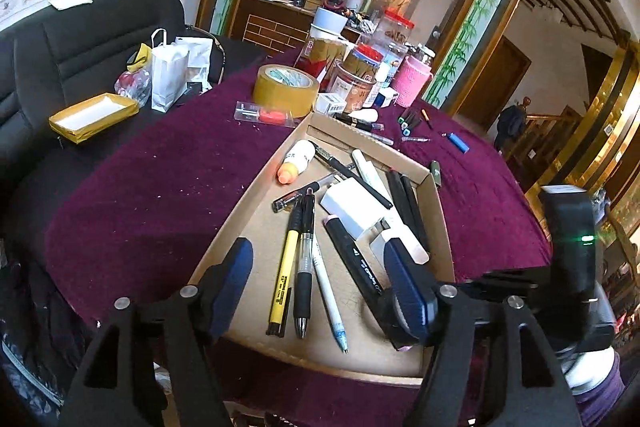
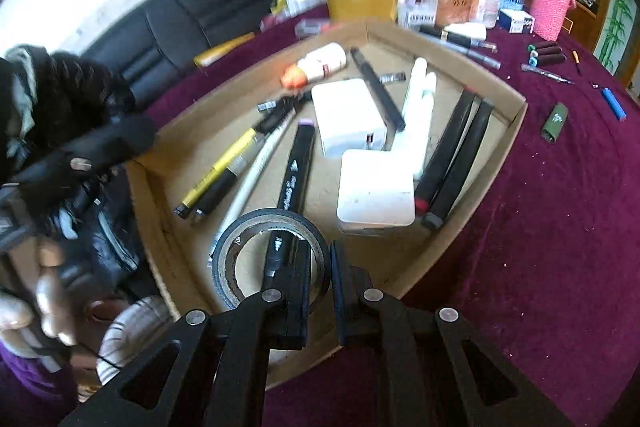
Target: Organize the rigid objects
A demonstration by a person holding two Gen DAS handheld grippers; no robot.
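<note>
I see a shallow cardboard tray (image 2: 516,115) on the worktop (image 2: 540,247), which is covered in dark red cloth. The tray fills the centre of both views.

Right hand-held gripper (image 2: 320,267): clenched on a roll of black tape (image 2: 240,235) at the lower centre of the right wrist view. One finger passes through the roll's core and the other lies outside, so the wall of the roll is pinched between them. The roll is over the near corner of the tray, its open face turned toward the camera.

Left hand-held gripper (image 1: 316,275): released, with the jaws standing wide apart and nothing pressed between them. It is above the near end of the tray, at the bottom of the left wrist view.

Tray contents, by long axis:
- Yellow pen (image 1: 284,279), black-grip pen (image 1: 304,263) and white pen (image 1: 328,291): side by side, running near to far in the left wrist view, tips toward the bottom of the frame.
- Black marker (image 2: 294,163): near-vertical in the right wrist view, its near end seen through the tape roll.
- Two black sticks (image 2: 452,155): parallel, along the tray's right wall.
- Glue bottle (image 2: 316,65): lying down at the far left corner, orange cap pointing left.
- Two white boxes (image 2: 374,187): in the middle of the tray.

Outside the tray, a blue lighter (image 2: 614,103) and a green lighter (image 2: 554,121) lie on the cloth at the right.
</note>
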